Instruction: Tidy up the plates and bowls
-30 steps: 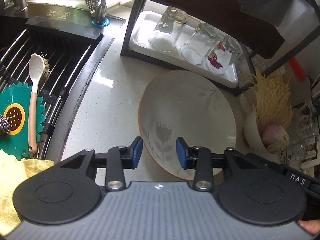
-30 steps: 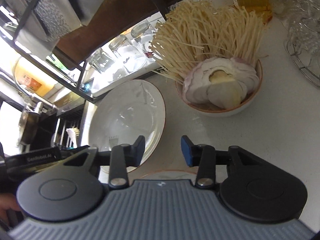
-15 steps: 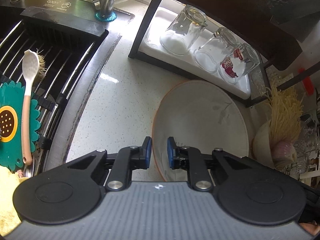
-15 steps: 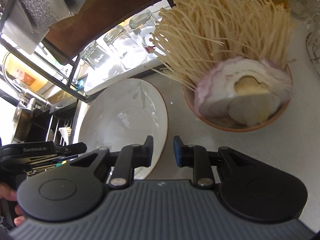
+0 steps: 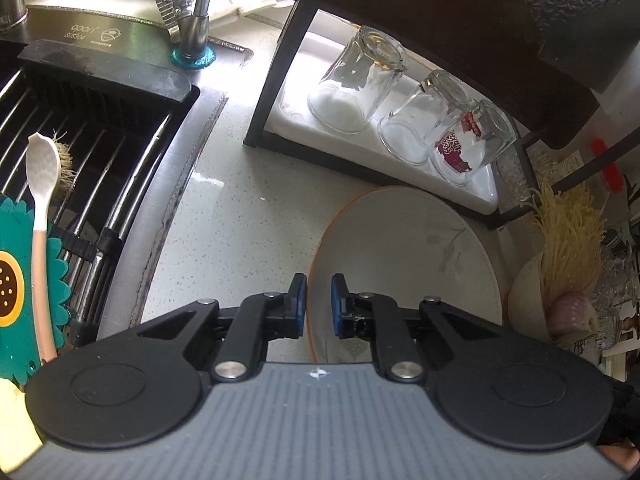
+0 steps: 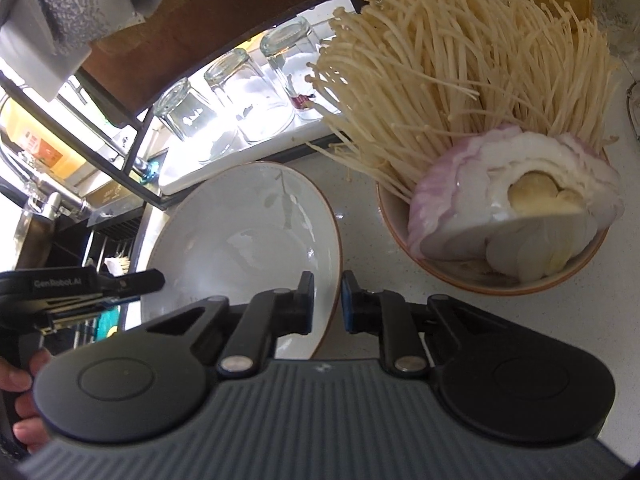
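Observation:
A white plate [image 5: 412,268] with an orange rim and a faint flower print sits on the speckled counter; it also shows in the right wrist view [image 6: 248,240]. My left gripper [image 5: 319,306] is shut on its left rim. My right gripper [image 6: 327,300] is shut on its right rim. The left gripper also shows at the left of the right wrist view [image 6: 136,282]. A bowl [image 6: 492,280] of enoki mushrooms and cut onion stands just right of the plate, and it shows in the left wrist view [image 5: 532,300].
A black-framed rack with a white tray [image 5: 472,192] holds three upturned glasses [image 5: 356,84] behind the plate. The sink [image 5: 80,152] with a drying grid, a spoon [image 5: 40,200] and a teal sunflower mat [image 5: 24,296] lies left. A faucet [image 5: 196,20] stands behind.
Both grippers have closed from open onto opposite rims of the plate. The plate now sits closer between them.

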Action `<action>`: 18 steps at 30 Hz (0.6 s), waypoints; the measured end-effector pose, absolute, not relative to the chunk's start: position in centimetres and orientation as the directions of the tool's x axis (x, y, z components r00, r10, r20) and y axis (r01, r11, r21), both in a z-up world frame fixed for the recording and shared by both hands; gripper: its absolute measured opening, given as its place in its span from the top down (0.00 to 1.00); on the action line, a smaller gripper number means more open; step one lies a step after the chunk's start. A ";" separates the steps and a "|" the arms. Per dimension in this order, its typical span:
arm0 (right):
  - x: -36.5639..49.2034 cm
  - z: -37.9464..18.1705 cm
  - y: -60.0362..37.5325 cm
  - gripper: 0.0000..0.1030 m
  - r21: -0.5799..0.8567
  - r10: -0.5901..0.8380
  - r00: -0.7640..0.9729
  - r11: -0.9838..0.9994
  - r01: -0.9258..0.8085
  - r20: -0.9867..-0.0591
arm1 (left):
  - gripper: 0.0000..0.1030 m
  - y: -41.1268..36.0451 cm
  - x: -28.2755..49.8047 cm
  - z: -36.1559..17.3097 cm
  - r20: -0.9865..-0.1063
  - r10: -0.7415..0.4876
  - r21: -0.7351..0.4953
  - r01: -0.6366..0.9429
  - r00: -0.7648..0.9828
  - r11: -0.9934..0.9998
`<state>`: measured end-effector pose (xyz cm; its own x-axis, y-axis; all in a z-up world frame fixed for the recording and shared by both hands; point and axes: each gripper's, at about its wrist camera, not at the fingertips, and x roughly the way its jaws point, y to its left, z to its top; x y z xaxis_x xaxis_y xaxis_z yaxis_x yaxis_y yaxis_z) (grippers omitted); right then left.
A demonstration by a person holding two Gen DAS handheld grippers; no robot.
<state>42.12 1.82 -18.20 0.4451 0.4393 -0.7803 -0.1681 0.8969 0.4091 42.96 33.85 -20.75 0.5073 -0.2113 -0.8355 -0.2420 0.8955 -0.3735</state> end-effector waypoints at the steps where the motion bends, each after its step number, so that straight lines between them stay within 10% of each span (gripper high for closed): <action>1: 42.0 -18.1 1.9 0.84 0.398 0.435 0.449 0.900 -0.178 -0.781 | 0.88 33.8 42.9 -20.7 -0.837 -0.209 -0.371 -0.243 0.505 0.896; 18: 39.9 -14.3 0.6 0.84 0.389 0.479 0.499 0.878 -0.280 -0.722 | 0.91 32.4 37.9 -15.8 -0.785 -0.184 -0.347 -0.173 0.591 0.922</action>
